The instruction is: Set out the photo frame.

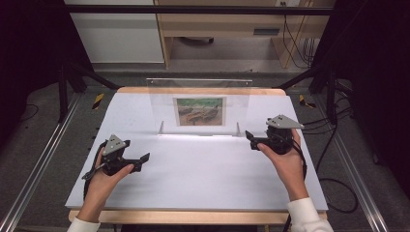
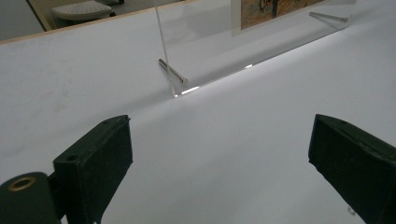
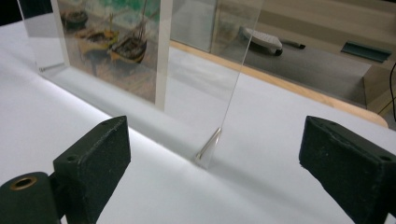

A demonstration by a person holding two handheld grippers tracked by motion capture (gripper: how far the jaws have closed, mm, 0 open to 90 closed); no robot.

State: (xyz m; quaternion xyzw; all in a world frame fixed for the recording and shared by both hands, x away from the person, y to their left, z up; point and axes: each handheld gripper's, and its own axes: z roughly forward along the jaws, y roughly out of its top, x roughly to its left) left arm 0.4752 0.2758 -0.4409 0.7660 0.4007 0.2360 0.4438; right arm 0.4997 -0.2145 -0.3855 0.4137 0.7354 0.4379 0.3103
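Observation:
A clear acrylic picture stand [image 1: 200, 104] stands upright at the middle rear of the white table [image 1: 193, 179]. It holds a small print of boats [image 1: 199, 111] and rests on two metal pins [image 2: 173, 72], [image 3: 208, 143]. My left gripper [image 1: 144, 158] is at the left front of the table, open, pointing right toward the stand's left end. My right gripper [image 1: 249, 137] is at the right, close to the stand's right end, open and pointing left. In the left gripper view the jaws [image 2: 219, 158] stand wide apart with bare table between them; the right gripper view shows its jaws [image 3: 215, 158] likewise apart before the stand's edge.
The white sheet lies on a wooden tabletop whose edge [image 1: 193, 215] shows at front and back. Metal rails [image 1: 34, 169] run along both sides. Cables [image 1: 333, 183] trail on the floor at the right. Wooden furniture [image 1: 227, 29] stands beyond the table.

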